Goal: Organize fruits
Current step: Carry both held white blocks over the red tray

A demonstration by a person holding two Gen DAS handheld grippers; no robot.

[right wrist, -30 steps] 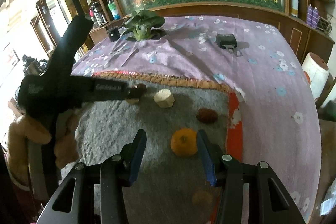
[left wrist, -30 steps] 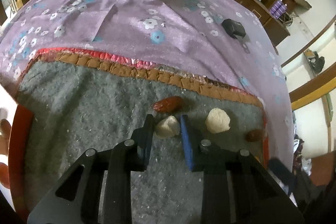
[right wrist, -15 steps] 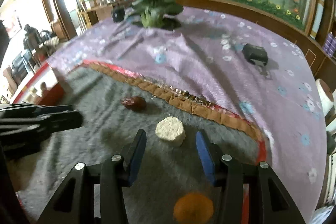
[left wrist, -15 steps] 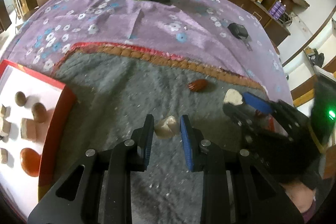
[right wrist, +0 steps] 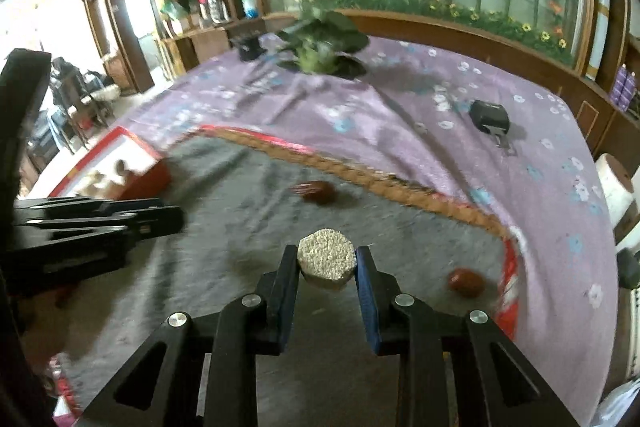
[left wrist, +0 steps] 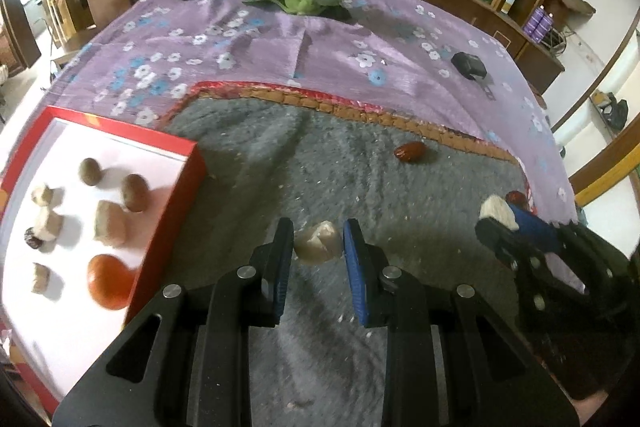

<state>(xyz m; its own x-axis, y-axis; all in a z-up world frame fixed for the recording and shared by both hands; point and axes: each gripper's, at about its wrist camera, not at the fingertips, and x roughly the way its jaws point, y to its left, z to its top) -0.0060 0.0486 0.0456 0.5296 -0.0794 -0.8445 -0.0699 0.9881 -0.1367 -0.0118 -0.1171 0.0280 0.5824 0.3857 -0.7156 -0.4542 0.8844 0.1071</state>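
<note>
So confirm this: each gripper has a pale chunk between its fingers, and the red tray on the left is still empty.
Not empty. The left wrist view shows the red tray already holding several pieces. The rest stands: the left gripper holds a pale chunk, and the right gripper is closing on a pale porous piece.

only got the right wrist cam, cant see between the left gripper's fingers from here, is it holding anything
Observer: Yes. In the left wrist view the left gripper is shut on a pale beige chunk.
Operator: tray is just a blur for me, whats in it
Observer: The red tray holds an orange fruit, two brown round fruits, several pale chunks and a small dark red piece.
Operator: any room left in there
Observer: Yes, the white floor by the tray's far corner is bare.
</note>
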